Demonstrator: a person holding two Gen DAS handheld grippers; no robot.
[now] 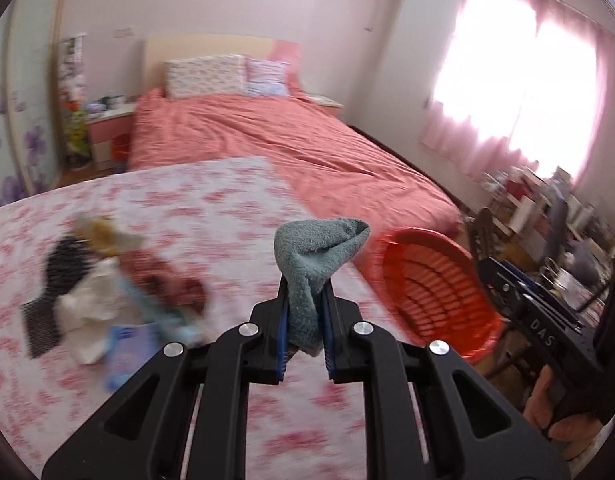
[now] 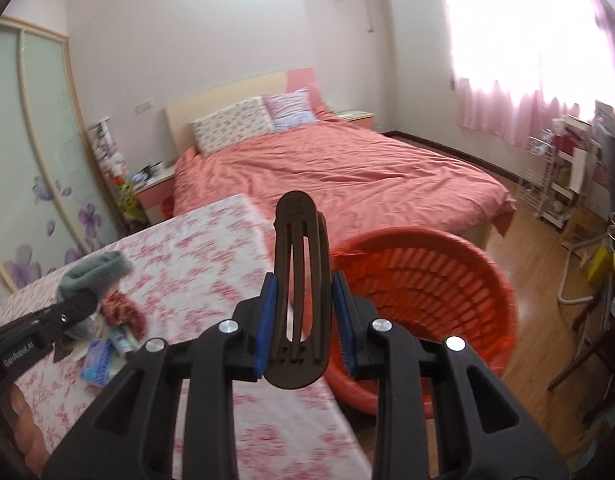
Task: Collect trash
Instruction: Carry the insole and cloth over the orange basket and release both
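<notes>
Left wrist view shows my left gripper [image 1: 305,320] clamped on a grey-green terry cloth [image 1: 315,256] and my right gripper [image 2: 301,320] pinching a dark brown slotted plastic clip [image 2: 297,280], both past the tabletop's right edge toward the red slatted plastic basket [image 2: 427,280], presumably for dropping.

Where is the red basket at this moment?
The red basket sits tilted at the right edge of the floral-covered table, in front of the bed's foot; in the left wrist view it lies right of the left gripper.

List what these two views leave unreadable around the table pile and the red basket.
- Left wrist view: pile of mixed items on the floral tablecloth, smeared by motion blur.
- Right wrist view: red slatted plastic basket, its bottom hidden behind the right gripper and its dark brown hair clip.
</notes>
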